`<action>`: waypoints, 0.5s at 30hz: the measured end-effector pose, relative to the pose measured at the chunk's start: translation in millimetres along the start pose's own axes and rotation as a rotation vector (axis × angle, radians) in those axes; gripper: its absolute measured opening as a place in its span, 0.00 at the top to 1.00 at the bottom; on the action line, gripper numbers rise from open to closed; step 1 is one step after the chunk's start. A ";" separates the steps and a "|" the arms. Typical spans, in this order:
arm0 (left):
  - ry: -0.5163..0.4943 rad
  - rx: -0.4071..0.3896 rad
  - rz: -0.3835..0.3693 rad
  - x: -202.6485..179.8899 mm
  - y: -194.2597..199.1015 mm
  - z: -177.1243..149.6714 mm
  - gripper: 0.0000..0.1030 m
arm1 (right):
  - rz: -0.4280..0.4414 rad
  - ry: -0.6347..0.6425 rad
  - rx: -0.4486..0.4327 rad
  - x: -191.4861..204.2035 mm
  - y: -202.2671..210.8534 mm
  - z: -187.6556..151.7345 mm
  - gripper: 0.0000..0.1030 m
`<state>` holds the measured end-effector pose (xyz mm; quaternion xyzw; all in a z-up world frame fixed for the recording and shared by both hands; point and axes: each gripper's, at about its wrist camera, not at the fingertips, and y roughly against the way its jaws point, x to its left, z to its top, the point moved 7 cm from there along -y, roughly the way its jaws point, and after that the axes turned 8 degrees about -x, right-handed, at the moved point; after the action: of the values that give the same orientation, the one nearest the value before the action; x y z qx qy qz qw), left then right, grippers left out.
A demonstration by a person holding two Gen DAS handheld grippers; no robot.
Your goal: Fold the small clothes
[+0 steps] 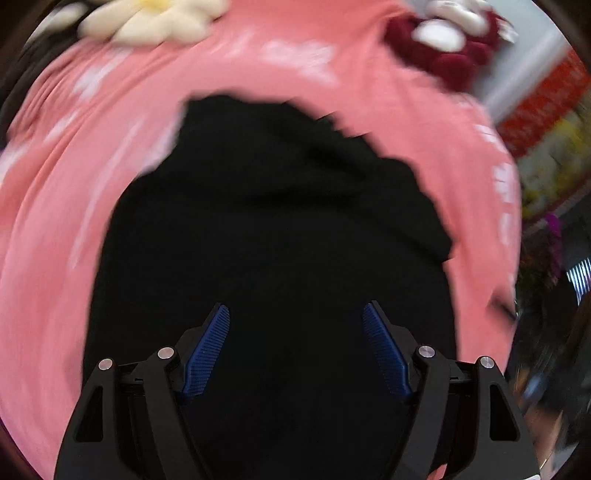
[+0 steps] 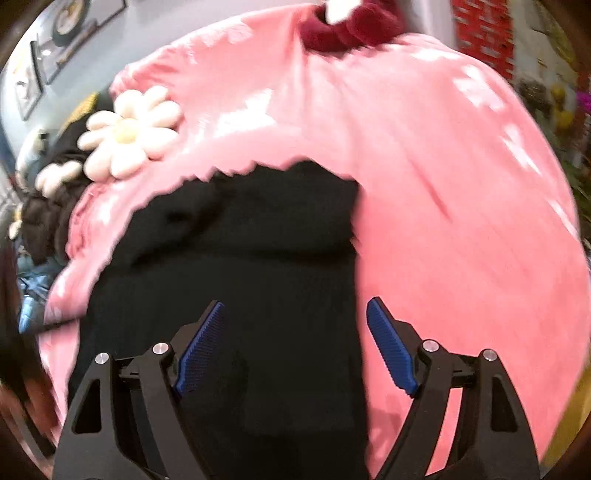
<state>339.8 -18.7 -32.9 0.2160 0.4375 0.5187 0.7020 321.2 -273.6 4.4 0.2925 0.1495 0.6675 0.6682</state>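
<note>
A black garment [image 1: 273,229] lies on a pink cloth [image 1: 66,206] that covers the surface. My left gripper [image 1: 295,314] is open and empty, its blue pads [image 1: 207,354] spread wide above the garment's near part. In the right wrist view the same black garment [image 2: 251,236] lies ahead, with its right edge running between the fingers. My right gripper [image 2: 295,314] is open and empty, left pad [image 2: 201,347] over the black fabric, right pad [image 2: 391,350] over the pink cloth [image 2: 461,206]. Both views are motion-blurred.
A cream flower-shaped plush [image 1: 147,18] lies at the far left of the cloth, also seen in the right wrist view [image 2: 129,133]. A dark red and white plush [image 1: 447,40] sits at the far right. Dark items [image 2: 44,214] are piled beyond the left edge.
</note>
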 end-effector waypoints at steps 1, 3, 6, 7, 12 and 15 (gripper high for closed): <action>0.019 0.005 0.024 12.9 2.5 -8.1 0.30 | 0.009 0.036 -0.010 11.8 -12.1 10.1 0.26; 0.029 0.000 0.077 31.2 8.4 -22.0 0.30 | 0.033 0.139 -0.027 45.3 -42.6 31.0 0.26; 0.003 -0.029 0.109 54.5 17.9 -44.4 0.29 | 0.019 0.297 -0.027 91.9 -92.6 52.4 0.26; -0.013 -0.043 0.109 56.4 20.5 -46.8 0.29 | 0.020 0.344 -0.013 107.5 -108.7 55.4 0.26; -0.145 -0.099 0.142 57.3 25.2 -65.7 0.27 | -0.034 0.543 0.101 165.9 -182.7 46.5 0.42; -0.196 -0.117 0.146 55.4 25.2 -69.8 0.26 | 0.029 0.394 0.137 160.6 -192.9 60.3 0.92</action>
<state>272.0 31.0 -72.1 0.2558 0.3188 0.5696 0.7131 522.2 -115.8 -31.6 0.2033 0.3180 0.7097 0.5948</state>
